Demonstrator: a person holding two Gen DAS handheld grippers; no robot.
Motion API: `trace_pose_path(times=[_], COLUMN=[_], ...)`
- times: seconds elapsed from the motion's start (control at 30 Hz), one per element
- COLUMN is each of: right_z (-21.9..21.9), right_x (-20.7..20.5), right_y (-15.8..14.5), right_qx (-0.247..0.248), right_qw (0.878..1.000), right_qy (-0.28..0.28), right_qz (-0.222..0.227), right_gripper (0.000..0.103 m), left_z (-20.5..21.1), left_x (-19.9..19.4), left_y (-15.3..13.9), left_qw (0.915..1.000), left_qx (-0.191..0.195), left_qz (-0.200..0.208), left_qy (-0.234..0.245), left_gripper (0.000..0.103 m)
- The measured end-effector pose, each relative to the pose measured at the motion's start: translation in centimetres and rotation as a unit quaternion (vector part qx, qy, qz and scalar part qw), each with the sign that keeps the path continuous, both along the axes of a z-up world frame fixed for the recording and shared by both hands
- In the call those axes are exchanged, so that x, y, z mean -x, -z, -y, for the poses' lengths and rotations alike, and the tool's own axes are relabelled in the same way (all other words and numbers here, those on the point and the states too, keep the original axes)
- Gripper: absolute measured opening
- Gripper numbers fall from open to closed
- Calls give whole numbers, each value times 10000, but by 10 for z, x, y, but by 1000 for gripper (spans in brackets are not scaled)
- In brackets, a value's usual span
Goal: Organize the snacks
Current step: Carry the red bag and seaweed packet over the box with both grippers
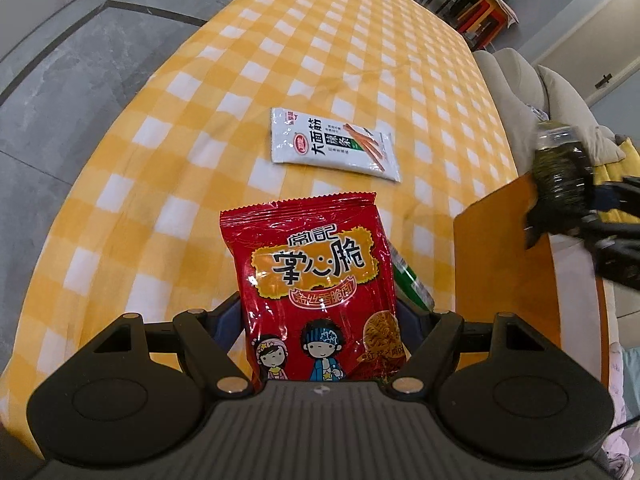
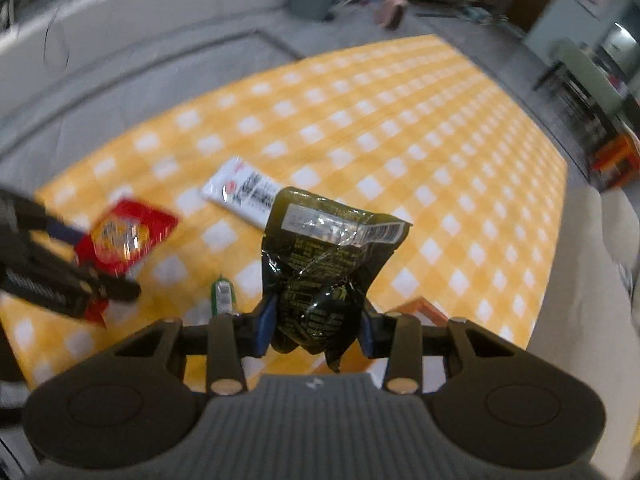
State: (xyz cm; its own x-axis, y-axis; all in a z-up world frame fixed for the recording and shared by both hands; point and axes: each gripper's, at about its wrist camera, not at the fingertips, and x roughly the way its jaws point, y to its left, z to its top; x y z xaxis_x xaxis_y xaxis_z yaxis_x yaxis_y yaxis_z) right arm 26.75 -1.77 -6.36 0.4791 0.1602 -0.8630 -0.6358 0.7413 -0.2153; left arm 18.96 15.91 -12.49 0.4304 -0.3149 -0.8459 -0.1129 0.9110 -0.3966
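My left gripper [image 1: 320,316] is shut on a red noodle-snack packet [image 1: 316,272], which stands upright between the fingers above the yellow checked tablecloth [image 1: 200,160]. My right gripper [image 2: 316,320] is shut on a crumpled dark green packet [image 2: 320,264] and holds it up off the table. The left wrist view shows that packet [image 1: 560,168] blurred at the right edge, in the right gripper [image 1: 568,216]. The right wrist view shows the left gripper [image 2: 100,264] with the red packet [image 2: 128,236]. A white snack packet [image 1: 332,144] [image 2: 240,192] lies flat mid-table.
A small green packet [image 1: 412,280] [image 2: 222,296] lies on the cloth just beyond the grippers. An orange box [image 1: 500,260] [image 2: 420,308] stands at the table's right side. A beige sofa [image 1: 520,92] runs along that edge, and grey floor [image 1: 60,100] lies to the left.
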Motion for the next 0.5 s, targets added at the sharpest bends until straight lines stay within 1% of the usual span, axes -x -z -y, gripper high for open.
trace_pose_path(times=[0.13, 0.2, 0.23, 0.33, 0.43, 0.5], right_z=[23, 37, 45, 71, 98, 119], right_x=[15, 29, 36, 55, 70, 78], right_y=[-17, -30, -36, -51, -59, -60], right_qx=[-463, -756, -940, -1461, -1869, -2135], right_qw=[9982, 9945, 9915, 9819, 9707, 9624], right_qy=[314, 529, 633, 935, 1288, 1501], right_qz=[223, 487, 636, 765, 792, 755], right_gripper=[40, 40, 40, 40, 40, 40], left_z=[9, 14, 17, 25, 31, 37], left_x=[9, 13, 14, 20, 22, 24], left_y=[-8, -18, -23, -39, -56, -65], left_qw=[9998, 9996, 9995, 9990, 9983, 9976], left_qx=[-184, -226, -218, -207, -131, -131], left_qz=[50, 176, 230, 398, 569, 673], left_qy=[-11, -22, -28, 94, 54, 64], left_gripper=[87, 87, 87, 87, 87, 87])
